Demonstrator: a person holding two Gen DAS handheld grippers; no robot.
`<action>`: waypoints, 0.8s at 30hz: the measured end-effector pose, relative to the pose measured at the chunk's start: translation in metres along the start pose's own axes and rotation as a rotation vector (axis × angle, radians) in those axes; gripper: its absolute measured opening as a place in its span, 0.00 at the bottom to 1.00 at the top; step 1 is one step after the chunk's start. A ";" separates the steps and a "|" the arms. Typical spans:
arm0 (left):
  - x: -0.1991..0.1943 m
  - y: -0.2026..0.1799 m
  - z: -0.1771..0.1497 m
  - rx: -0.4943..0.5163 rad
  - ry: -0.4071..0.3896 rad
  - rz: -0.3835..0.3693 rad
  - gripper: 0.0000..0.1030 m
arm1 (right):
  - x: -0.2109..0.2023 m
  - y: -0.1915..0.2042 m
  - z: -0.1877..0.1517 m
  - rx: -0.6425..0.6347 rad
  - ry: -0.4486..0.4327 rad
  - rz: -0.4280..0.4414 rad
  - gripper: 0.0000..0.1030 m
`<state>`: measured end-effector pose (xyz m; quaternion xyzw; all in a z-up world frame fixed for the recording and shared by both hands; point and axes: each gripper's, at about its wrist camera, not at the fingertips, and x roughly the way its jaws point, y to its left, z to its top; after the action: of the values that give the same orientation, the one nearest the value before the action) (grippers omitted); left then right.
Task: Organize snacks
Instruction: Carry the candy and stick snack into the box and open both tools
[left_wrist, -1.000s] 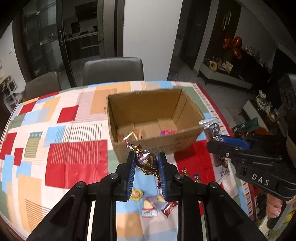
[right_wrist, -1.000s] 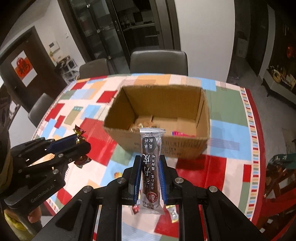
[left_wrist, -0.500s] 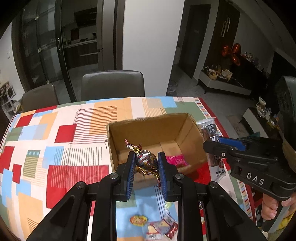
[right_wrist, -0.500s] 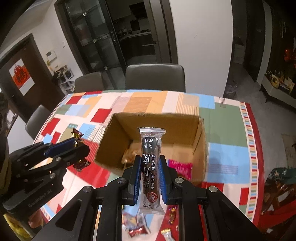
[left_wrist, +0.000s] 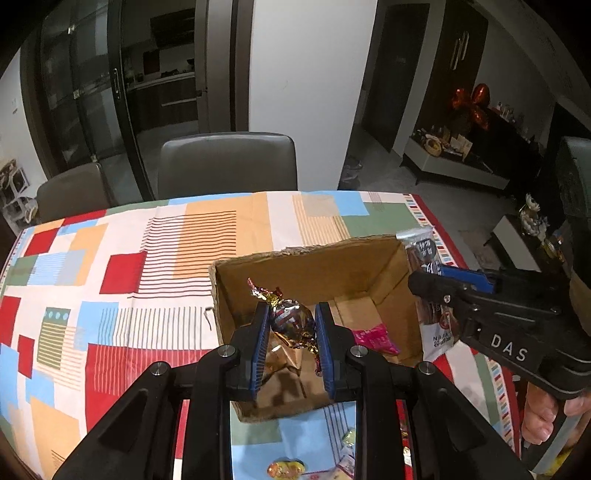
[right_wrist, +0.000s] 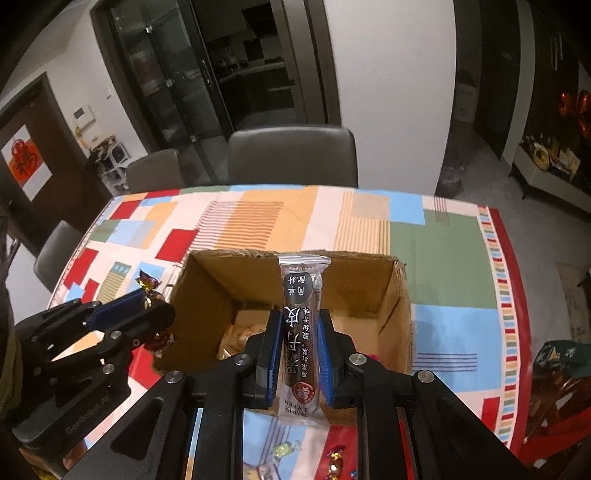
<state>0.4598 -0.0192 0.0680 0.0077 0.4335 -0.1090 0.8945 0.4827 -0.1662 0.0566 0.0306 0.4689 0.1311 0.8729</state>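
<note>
An open cardboard box (left_wrist: 306, 269) stands on the patchwork tablecloth, also in the right wrist view (right_wrist: 229, 269). My left gripper (left_wrist: 291, 321) is shut on a foil-wrapped candy (left_wrist: 290, 319) and holds it over the box's near left part. My right gripper (right_wrist: 298, 332) is shut on a long dark snack bar (right_wrist: 301, 332), upright, over the box's near edge. The bar also shows at the box's right wall in the left wrist view (left_wrist: 424, 258). Inside the box lie a pink packet (left_wrist: 373, 338) and gold-wrapped snacks (right_wrist: 236, 336).
Loose candies (left_wrist: 284, 469) lie on the cloth in front of the box, also in the right wrist view (right_wrist: 332, 459). Grey chairs (left_wrist: 227, 162) stand at the far table edge. The table's right edge (right_wrist: 506, 295) is close to the box.
Both grippers have moved forward with their snacks, from in front of the box to over its opening. Both stay shut on what they hold.
</note>
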 end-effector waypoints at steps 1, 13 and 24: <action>0.002 0.001 0.001 0.003 -0.001 0.009 0.27 | 0.004 -0.001 0.001 0.000 0.007 -0.002 0.19; -0.013 0.005 -0.018 -0.014 -0.011 0.034 0.40 | -0.007 -0.003 -0.018 -0.015 0.008 -0.023 0.30; -0.049 -0.010 -0.054 -0.021 -0.016 0.031 0.40 | -0.037 0.002 -0.053 -0.036 0.015 0.002 0.30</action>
<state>0.3861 -0.0139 0.0730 0.0040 0.4273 -0.0908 0.8995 0.4193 -0.1778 0.0578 0.0142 0.4729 0.1407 0.8697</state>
